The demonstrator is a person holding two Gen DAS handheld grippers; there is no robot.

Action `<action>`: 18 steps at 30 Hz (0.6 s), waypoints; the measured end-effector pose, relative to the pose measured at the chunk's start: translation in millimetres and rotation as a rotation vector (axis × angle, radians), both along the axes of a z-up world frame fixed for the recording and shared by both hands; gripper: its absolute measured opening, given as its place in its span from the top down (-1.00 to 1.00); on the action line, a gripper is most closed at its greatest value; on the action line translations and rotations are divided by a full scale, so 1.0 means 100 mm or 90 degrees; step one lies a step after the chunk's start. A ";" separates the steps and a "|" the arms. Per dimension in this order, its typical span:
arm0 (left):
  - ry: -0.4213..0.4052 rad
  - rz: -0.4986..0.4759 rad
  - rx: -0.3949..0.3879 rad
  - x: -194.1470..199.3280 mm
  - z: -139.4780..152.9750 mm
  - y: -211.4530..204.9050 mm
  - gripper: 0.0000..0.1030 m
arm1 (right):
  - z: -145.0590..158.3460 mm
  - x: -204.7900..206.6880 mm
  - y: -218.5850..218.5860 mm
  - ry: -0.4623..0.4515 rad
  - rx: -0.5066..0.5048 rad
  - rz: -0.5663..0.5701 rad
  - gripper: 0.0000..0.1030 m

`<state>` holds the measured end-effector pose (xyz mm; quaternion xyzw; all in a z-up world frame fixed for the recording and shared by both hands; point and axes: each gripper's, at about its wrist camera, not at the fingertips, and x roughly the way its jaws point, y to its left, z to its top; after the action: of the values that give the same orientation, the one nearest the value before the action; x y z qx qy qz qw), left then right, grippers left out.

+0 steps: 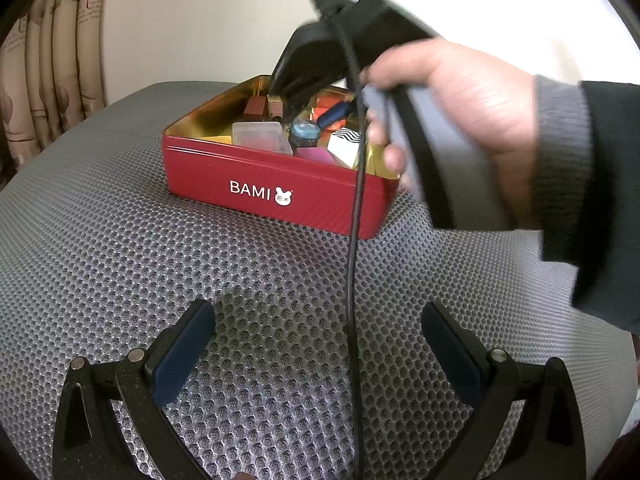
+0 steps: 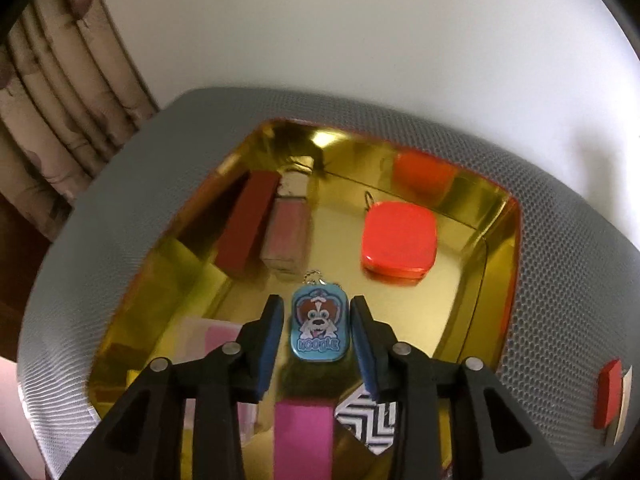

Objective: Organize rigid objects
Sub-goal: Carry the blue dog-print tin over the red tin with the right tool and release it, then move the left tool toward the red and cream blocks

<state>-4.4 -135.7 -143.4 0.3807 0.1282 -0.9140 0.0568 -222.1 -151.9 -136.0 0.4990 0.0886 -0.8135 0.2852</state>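
A red BAMI tin [image 1: 256, 178] with a gold inside [image 2: 460, 208] sits on the grey mesh mat [image 1: 120, 240]. It holds several small items: a clear box [image 1: 262, 136], a brown block [image 2: 248, 224], a pink case [image 2: 286, 236], an orange case [image 2: 398, 238], a magenta block [image 2: 304, 436] and a zigzag box [image 2: 368, 420]. My right gripper [image 2: 318, 326] is above the tin's inside, its jaws close on either side of a blue dog tag [image 2: 318, 328]. My left gripper [image 1: 318, 322] is open and empty above the mat in front of the tin.
A red-and-white item [image 2: 610, 394] lies on the mat right of the tin. A curtain [image 1: 52, 64] hangs at the left and a white wall stands behind. The right gripper's cable [image 1: 354, 240] hangs in front of the tin.
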 end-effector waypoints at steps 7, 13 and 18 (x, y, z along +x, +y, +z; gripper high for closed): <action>-0.002 0.002 -0.012 -0.05 -0.01 0.01 -0.97 | 0.85 0.36 1.34 0.138 -0.123 -0.097 -0.24; -0.003 -0.047 -0.055 -0.06 0.12 0.21 -0.98 | 0.43 0.75 2.97 0.238 0.076 -0.276 -0.24; 0.046 -0.168 -0.134 -0.21 0.56 0.80 -0.98 | 0.06 1.03 3.95 0.188 0.027 -0.398 -0.24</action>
<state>-25.7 -55.6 -87.6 0.3533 -0.0178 -0.9349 -0.0288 -119.5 243.1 -130.4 0.3848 -0.0111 -0.9229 -0.0042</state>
